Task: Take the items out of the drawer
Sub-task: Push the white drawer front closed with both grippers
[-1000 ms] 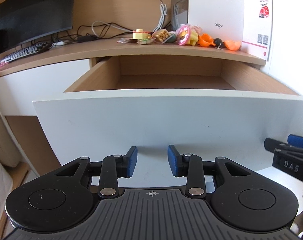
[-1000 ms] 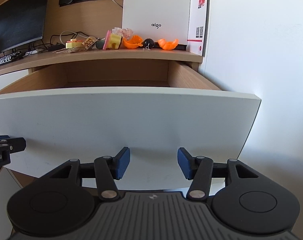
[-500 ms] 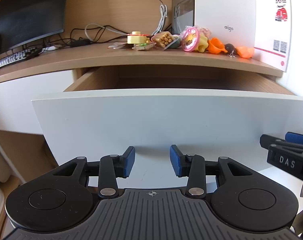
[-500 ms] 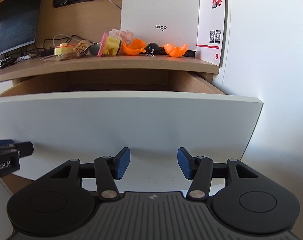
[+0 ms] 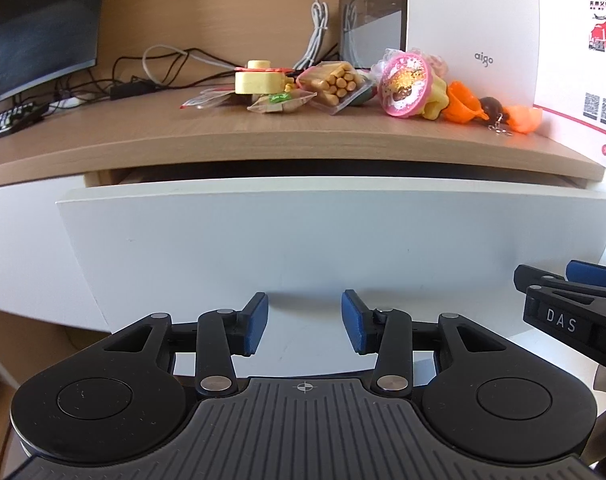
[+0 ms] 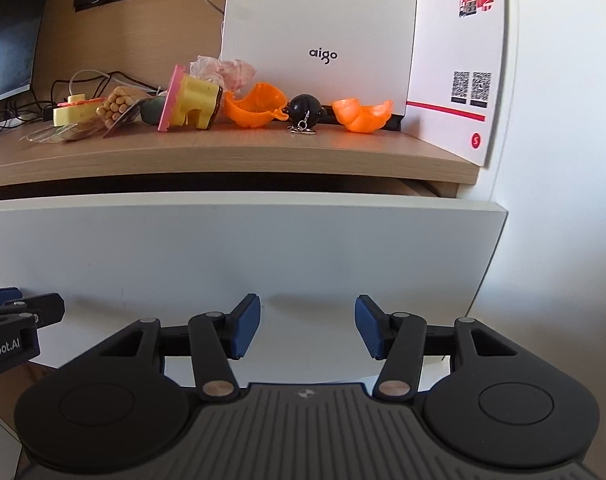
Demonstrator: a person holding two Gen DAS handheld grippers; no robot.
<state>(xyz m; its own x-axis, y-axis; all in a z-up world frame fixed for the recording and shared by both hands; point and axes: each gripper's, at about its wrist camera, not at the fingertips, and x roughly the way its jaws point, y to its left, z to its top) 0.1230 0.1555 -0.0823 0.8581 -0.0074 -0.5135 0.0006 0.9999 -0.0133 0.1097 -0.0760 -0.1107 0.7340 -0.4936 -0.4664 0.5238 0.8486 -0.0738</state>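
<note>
The white drawer front fills the middle of both views, with only a narrow dark gap under the wooden desktop. Its inside is hidden. My left gripper is open and empty, close to the panel's lower part. My right gripper is open and empty too, near the panel's right side. On the desktop lie several items: a yellow block, a pack of biscuit sticks, a pink-lidded yellow cup, orange shell halves, a black ball keychain.
A white box marked aigo and a card with QR codes stand at the desk's back right. A dark monitor, a keyboard and cables occupy the left. A white wall borders the right.
The drawer has slid inward from wide open to almost shut, so its wooden inside no longer shows. Both grippers have followed the panel toward the desk, staying open.
</note>
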